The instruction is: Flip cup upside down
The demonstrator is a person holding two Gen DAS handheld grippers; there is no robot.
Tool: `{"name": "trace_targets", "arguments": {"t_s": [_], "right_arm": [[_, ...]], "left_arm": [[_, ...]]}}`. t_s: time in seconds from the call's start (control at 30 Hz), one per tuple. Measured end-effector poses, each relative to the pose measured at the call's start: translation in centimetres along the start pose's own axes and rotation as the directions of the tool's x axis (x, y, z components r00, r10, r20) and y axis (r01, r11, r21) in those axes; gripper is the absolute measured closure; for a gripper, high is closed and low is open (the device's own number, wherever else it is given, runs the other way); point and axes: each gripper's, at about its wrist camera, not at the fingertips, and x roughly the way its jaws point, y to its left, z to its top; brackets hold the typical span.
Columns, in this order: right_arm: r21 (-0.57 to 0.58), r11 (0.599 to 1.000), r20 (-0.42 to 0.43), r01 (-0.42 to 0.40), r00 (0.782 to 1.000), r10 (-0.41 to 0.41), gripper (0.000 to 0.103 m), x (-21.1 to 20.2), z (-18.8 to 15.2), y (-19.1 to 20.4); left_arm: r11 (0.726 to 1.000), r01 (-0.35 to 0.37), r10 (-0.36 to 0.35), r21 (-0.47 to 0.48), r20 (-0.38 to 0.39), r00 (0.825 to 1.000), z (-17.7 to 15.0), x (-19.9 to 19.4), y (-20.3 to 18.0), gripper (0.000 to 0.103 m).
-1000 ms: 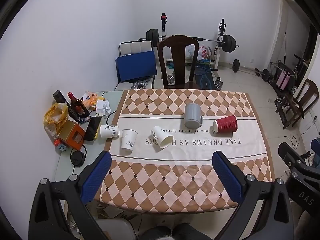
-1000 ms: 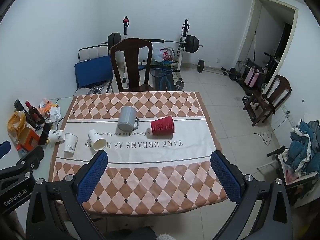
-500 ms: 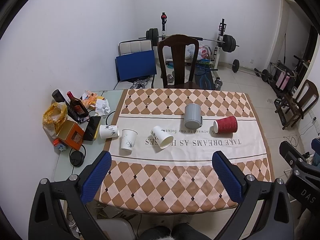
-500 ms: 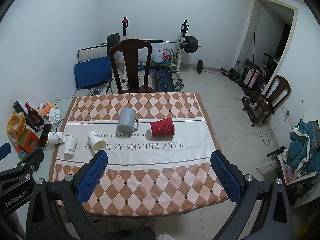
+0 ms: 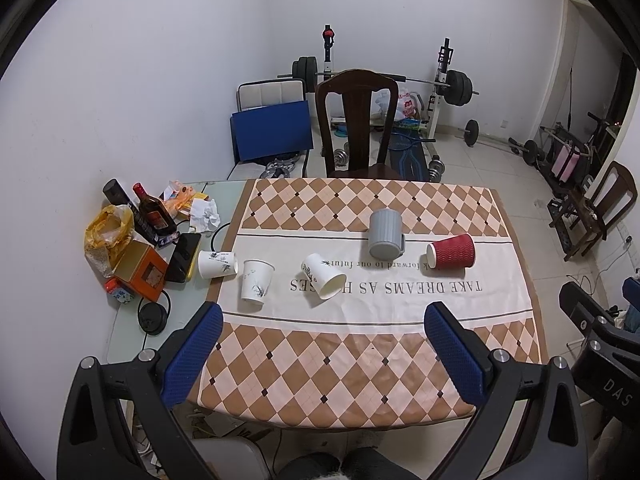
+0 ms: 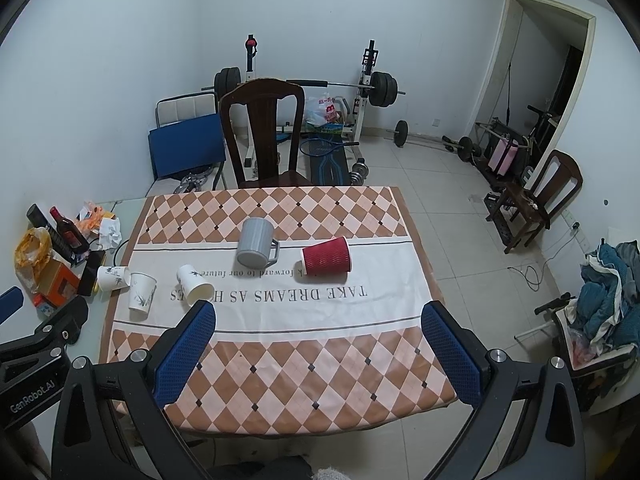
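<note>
Several cups sit on the checked tablecloth (image 5: 360,368). A red paper cup (image 5: 451,251) (image 6: 326,256) lies on its side. A grey mug (image 5: 385,233) (image 6: 256,241) stands mouth down with its handle to the right. One white paper cup (image 5: 323,276) (image 6: 195,283) lies on its side, a second (image 5: 257,282) (image 6: 142,291) stands upright, and a third (image 5: 217,264) (image 6: 113,277) lies at the cloth's left edge. My left gripper (image 5: 322,332) and right gripper (image 6: 318,330) are open and empty, held high above the table's near edge.
Bottles (image 5: 154,214), an orange box (image 5: 140,270), a phone (image 5: 184,256) and a yellow bag (image 5: 108,228) crowd the table's left side. A dark wooden chair (image 5: 358,120) stands behind the table. Weights and a bench fill the back of the room.
Both grippers have drifted very slightly. The cups have not moved.
</note>
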Motion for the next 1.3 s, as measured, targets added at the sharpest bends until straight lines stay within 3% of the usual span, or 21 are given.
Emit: {"name": "trace_targets", "arguments": {"t_s": [1.3], "right_arm": [[0.002,1.000,0.001,0.001,1.000,-0.001,0.000,-0.2,-2.0,-0.7]], "left_arm": [[1.000,0.007,-0.007,-0.007,-0.001,1.000,-0.7,-0.1,0.3,0.000]]}}
